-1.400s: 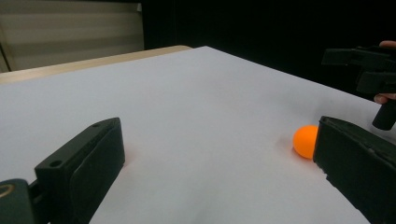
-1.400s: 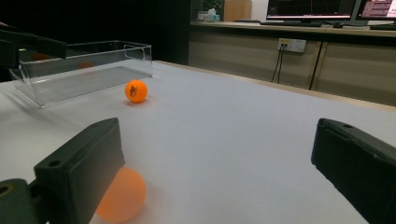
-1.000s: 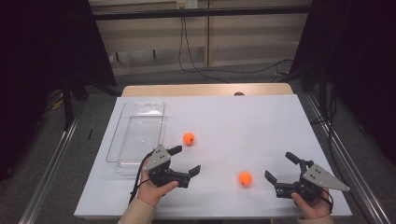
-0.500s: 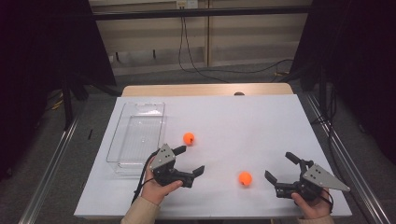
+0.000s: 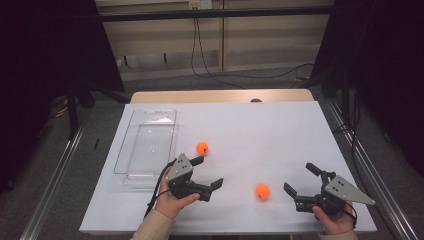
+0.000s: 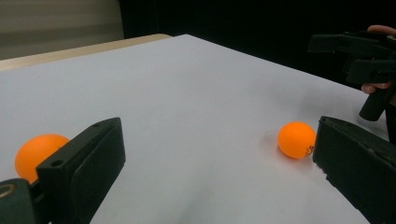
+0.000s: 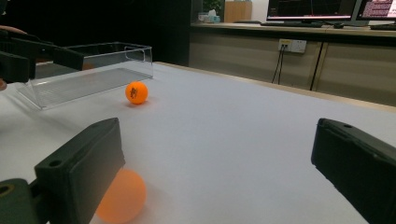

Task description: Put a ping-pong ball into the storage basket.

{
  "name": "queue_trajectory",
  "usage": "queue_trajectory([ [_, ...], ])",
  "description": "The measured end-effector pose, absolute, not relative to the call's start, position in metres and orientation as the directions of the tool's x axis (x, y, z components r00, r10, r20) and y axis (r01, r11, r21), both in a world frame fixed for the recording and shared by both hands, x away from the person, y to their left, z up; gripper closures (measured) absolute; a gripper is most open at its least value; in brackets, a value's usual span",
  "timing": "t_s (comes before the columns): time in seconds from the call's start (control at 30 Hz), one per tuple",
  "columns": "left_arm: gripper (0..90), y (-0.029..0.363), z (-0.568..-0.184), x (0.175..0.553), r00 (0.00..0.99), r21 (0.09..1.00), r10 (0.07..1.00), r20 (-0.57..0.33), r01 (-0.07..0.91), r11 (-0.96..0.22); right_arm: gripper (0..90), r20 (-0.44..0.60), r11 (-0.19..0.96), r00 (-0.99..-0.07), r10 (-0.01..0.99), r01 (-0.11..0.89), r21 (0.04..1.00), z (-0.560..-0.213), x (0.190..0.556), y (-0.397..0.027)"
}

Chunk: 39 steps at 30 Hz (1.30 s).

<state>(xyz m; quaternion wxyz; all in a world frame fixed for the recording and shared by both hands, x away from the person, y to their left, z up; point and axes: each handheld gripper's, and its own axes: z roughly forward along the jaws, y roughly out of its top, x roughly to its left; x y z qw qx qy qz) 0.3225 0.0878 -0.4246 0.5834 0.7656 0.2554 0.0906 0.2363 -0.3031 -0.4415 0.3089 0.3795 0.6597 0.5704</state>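
Note:
Two orange balls lie on the white table (image 5: pixel 260 125). One ball (image 5: pixel 202 147) (image 7: pixel 136 92) rests just right of the clear tray (image 5: pixel 145 142) (image 7: pixel 88 70). The other ball (image 5: pixel 262 190) (image 6: pixel 296 139) lies near the front, between the two grippers. My left gripper (image 5: pixel 209 171) (image 6: pixel 217 154) is open and empty; the far ball (image 6: pixel 35 154) peeks out behind its left jaw. My right gripper (image 5: pixel 299 177) (image 7: pixel 215 149) is open too, with the near ball (image 7: pixel 119 196) just outside its left jaw. Neither gripper touches a ball.
The clear tray holds nothing. A wooden strip (image 5: pixel 220 96) borders the table's far edge, with cables on the floor beyond. Metal rails (image 5: pixel 50 190) run along both sides. The other hand's gripper (image 6: pixel 359 46) appears far off in the left gripper view.
My left gripper has slid a little to the right, toward the table's middle. The right gripper and both balls have stayed put.

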Motion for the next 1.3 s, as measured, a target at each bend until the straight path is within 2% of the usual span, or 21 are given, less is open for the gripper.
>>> queue_trajectory([
  [1.3,2.4,0.063,-0.427,0.325,0.875,0.927,0.458,-0.159,0.292,-0.236,1.8,0.031,0.055,-0.517,0.856,0.15,0.987,-0.441,0.236,-0.304],
])
